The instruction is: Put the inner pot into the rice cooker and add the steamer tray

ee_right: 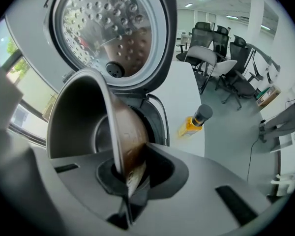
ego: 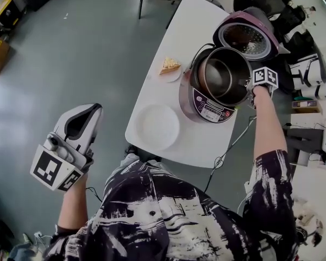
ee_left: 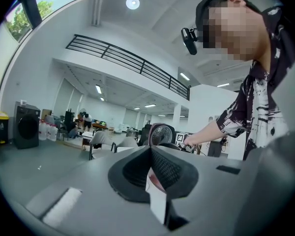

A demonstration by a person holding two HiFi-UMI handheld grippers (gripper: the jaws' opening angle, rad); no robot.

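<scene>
The mauve rice cooker (ego: 209, 109) stands on the white table (ego: 195, 26) with its lid (ego: 244, 37) swung open. The dark metal inner pot (ego: 220, 75) sits tilted in the cooker's opening. My right gripper (ego: 248, 84) is shut on the pot's right rim. In the right gripper view the pot wall (ee_right: 81, 117) rises from between the right gripper (ee_right: 130, 173) jaws, under the perforated lid (ee_right: 108, 28). A round white tray (ego: 158, 125) lies on the table's near left part. My left gripper (ego: 91, 113) hangs over the floor, well left of the table, shut and empty (ee_left: 150, 154).
A small plate with a yellow wedge (ego: 170, 66) lies left of the cooker. The cooker's cord (ego: 228, 148) runs off the table's near edge. Chairs and bags stand beyond the table at the far right (ego: 309, 75). Grey floor (ego: 70, 53) spreads to the left.
</scene>
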